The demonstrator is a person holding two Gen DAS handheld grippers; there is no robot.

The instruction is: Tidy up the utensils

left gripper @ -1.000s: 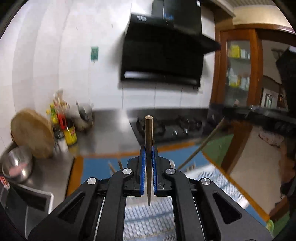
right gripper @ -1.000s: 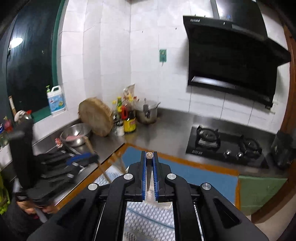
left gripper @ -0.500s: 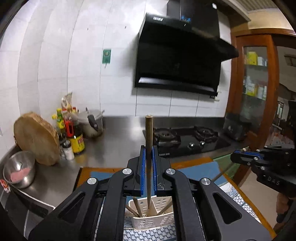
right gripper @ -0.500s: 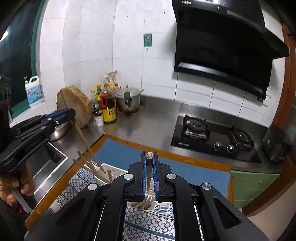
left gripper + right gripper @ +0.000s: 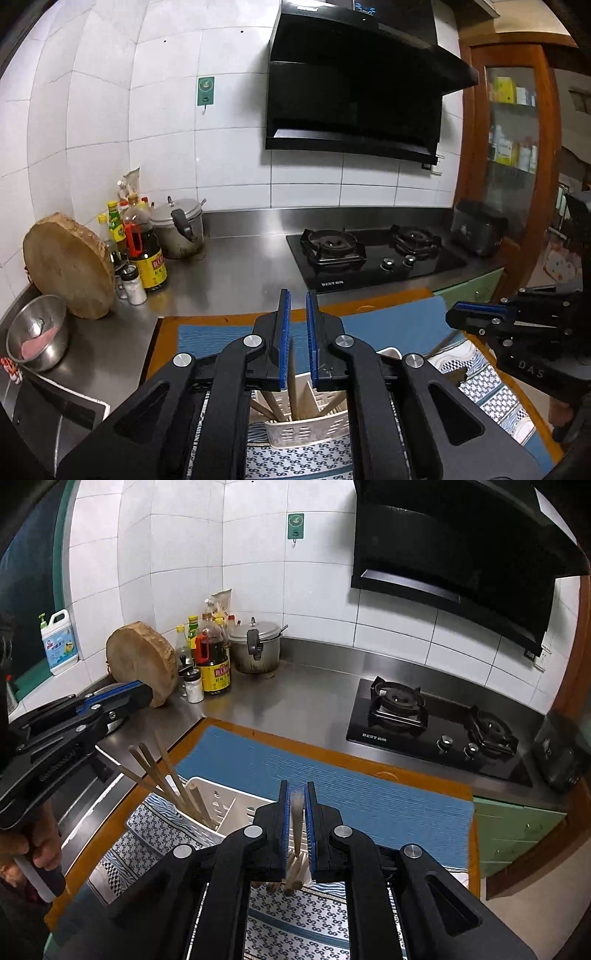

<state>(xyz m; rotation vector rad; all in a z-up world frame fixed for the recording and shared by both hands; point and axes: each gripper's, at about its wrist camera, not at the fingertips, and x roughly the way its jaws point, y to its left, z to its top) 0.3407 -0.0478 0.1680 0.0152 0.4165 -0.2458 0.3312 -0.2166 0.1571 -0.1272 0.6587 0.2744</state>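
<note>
Both grippers hover over the white utensil holder (image 5: 221,805) on the patterned mat. The left gripper (image 5: 296,332) has its fingers released, a chopstick (image 5: 293,391) standing in the holder below. The right gripper (image 5: 295,812), fingers parted, frames a blurred chopstick (image 5: 296,823).

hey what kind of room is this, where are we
A home kitchen, most likely. A gas hob sits in a steel counter under a black range hood, with sauce bottles, a pot and a round chopping block against white tiles.
</note>
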